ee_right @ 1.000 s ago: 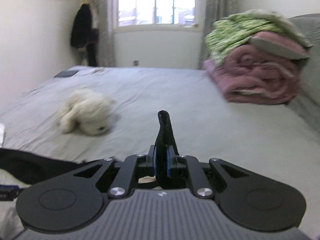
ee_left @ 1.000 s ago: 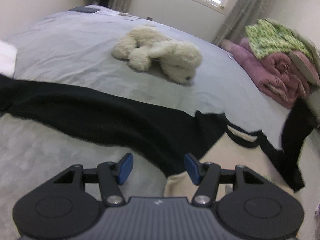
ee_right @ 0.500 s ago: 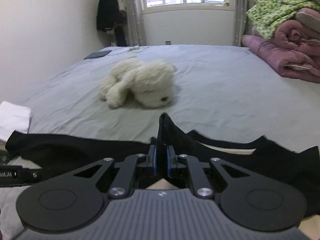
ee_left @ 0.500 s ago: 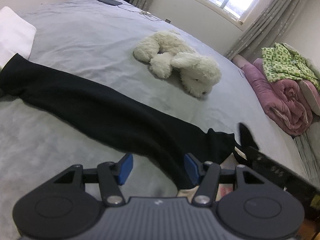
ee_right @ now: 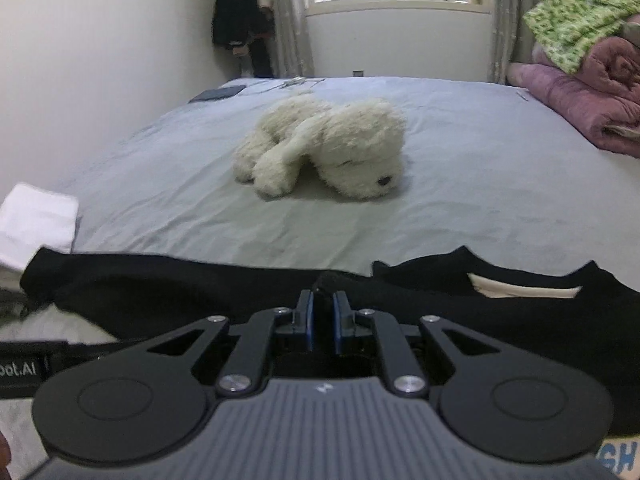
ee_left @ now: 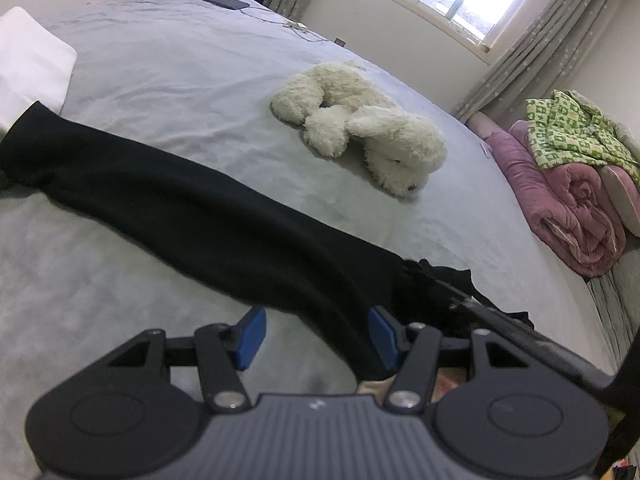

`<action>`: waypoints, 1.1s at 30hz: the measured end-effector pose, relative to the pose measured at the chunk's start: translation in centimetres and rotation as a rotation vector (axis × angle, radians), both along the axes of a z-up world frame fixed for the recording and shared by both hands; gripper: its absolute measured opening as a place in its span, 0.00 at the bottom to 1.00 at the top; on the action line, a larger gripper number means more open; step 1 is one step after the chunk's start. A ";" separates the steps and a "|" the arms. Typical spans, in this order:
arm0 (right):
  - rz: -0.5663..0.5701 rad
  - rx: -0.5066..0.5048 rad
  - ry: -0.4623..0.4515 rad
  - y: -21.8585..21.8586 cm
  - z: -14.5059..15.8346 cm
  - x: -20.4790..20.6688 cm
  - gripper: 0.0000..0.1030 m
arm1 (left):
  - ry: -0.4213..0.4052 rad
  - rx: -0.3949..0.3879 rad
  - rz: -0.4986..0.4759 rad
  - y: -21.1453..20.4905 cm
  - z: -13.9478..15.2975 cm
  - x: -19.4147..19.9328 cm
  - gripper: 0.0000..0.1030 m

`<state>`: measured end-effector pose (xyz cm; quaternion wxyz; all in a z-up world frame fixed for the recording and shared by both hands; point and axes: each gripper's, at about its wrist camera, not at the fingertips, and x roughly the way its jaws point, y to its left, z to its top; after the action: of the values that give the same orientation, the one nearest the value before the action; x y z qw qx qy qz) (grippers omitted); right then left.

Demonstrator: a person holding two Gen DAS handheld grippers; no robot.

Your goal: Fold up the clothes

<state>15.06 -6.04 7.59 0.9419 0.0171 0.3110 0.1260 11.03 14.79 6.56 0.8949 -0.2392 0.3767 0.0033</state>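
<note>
On the grey bed (ee_left: 168,60), a black garment (ee_left: 192,216) lies stretched in a long band across the near part, running from a white folded cloth (ee_left: 28,60) at the left edge toward the right. The right claw (ee_right: 323,314) is clamped on a bunched fold of that garment and, compared with a second ago, has come down and across: the pinched fabric that stood up in the air then now sits low against the rest of the cloth, and the band has swung fully into its view. The left claw (ee_left: 316,336) hovers with its blue pads (ee_left: 250,338) apart and nothing between them; the garment's near edge passes just beside its right pad. Since a second ago its view has rolled, and the plush dog (ee_left: 360,128) sits more to the right.

Beyond the garment the bed is open up to the plush dog; farther right, a pink quilt (ee_left: 572,208) with a green patterned cloth (ee_left: 568,136) on top lines the bed's right edge.
</note>
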 end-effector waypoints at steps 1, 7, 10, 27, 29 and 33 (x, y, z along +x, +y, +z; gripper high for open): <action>0.007 -0.009 0.006 0.4 -0.3 0.1 0.11 | 0.001 -0.002 0.000 0.0 0.0 0.0 0.57; 0.062 -0.045 0.006 -0.9 -0.1 -1.7 0.17 | -0.003 -0.004 -0.010 -0.1 -0.1 -0.2 0.57; 0.046 -0.036 -0.015 -4.5 1.3 -3.4 0.35 | -0.012 0.001 -0.030 -0.7 0.0 -0.3 0.57; -0.390 0.109 0.135 -29.4 0.3 -12.0 0.40 | -0.078 0.035 -0.168 -6.1 -1.1 3.0 0.61; -0.372 0.095 0.122 -29.6 0.7 -11.9 0.40 | -0.060 0.037 -0.169 -6.9 -1.8 4.7 0.61; -0.370 0.157 0.128 -30.8 0.6 -12.0 0.40 | 0.003 0.030 -0.146 -7.7 -3.8 7.7 0.59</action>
<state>3.04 -36.84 8.22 0.9230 0.1554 0.3510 -0.0266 18.69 7.13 2.79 0.8956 -0.1976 0.3945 -0.0562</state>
